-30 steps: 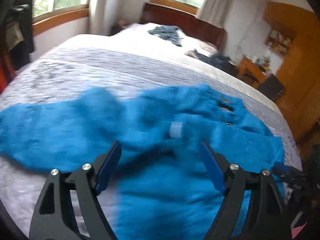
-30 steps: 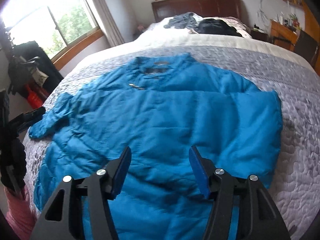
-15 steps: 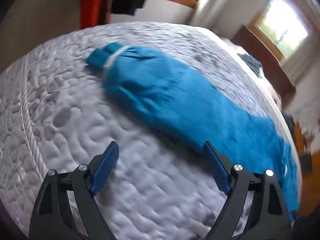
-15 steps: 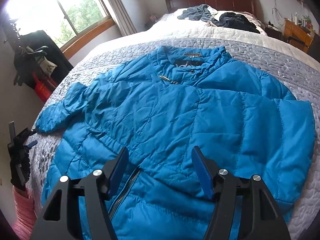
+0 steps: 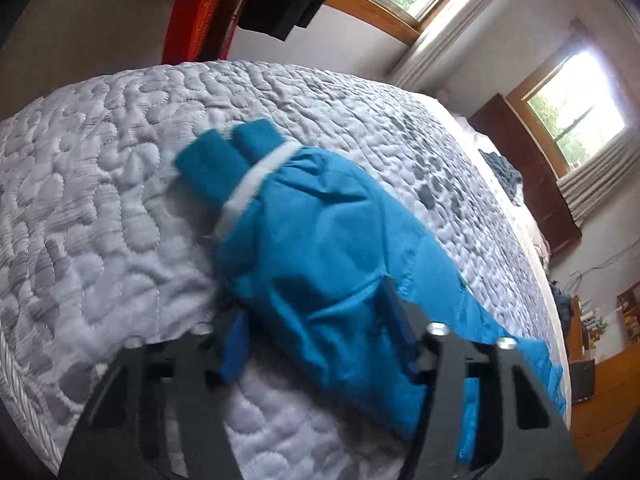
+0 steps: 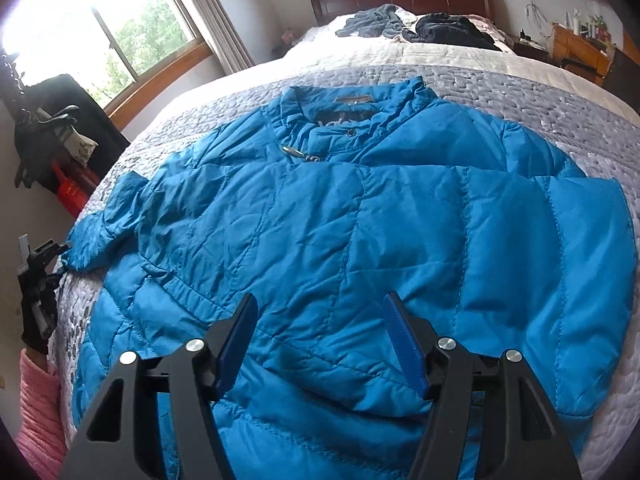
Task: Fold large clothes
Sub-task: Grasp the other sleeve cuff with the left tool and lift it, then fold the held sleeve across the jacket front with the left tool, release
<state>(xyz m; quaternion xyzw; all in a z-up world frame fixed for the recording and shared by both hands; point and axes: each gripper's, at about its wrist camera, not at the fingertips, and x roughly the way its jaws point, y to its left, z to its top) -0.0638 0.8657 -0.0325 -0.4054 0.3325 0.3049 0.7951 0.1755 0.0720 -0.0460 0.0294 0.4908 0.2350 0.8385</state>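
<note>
A blue puffer jacket (image 6: pixel 360 220) lies front up on the grey quilted bed (image 6: pixel 520 88), collar toward the headboard. Its left sleeve (image 5: pixel 320 248) stretches out toward the bed's edge and ends in a cuff (image 5: pixel 224 160) with a white band. My left gripper (image 5: pixel 318 332) is open and straddles this sleeve, one finger on each side of the fabric. The same gripper (image 6: pixel 44 264) shows at the sleeve end in the right wrist view. My right gripper (image 6: pixel 320 320) hangs open just above the jacket's lower front, holding nothing.
Grey clothes (image 6: pixel 380 20) and dark clothes (image 6: pixel 452 28) are piled by the wooden headboard. Beside the bed's left edge stand a red object (image 5: pixel 200 12) and hanging dark garments. A person's pink sleeve (image 6: pixel 40 408) is at the near left. Wooden furniture stands at the right.
My left gripper swung from the jacket's body out to the left sleeve and came down around it, jaws slightly narrower. The right gripper drew a little closer to the jacket.
</note>
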